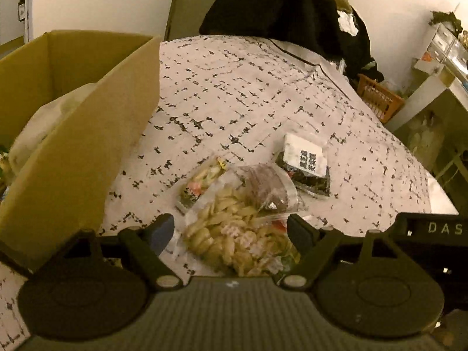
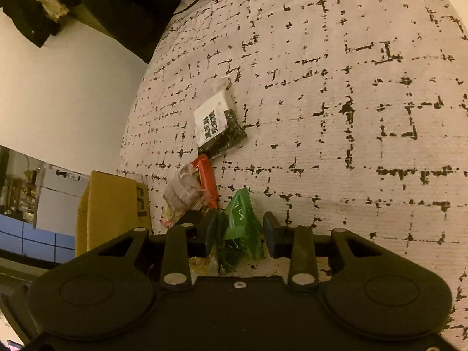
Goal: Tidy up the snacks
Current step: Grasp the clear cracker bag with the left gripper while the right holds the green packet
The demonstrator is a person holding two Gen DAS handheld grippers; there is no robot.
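The left gripper is held spread wide, its fingers on either side of a clear bag of pale chips without pressing it. A green packet is seen between the parted fingers of the right gripper; contact cannot be told. A white-labelled seaweed packet lies beyond on the patterned cloth, a cardboard box beside it.

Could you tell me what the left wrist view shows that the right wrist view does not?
Only the left wrist view shows the clear bag of pale chips between the open left claw and a white bag inside the cardboard box. Only the right wrist view shows the green packet between the right claw and a red packet. Both show the white-labelled dark packet on the patterned cloth.
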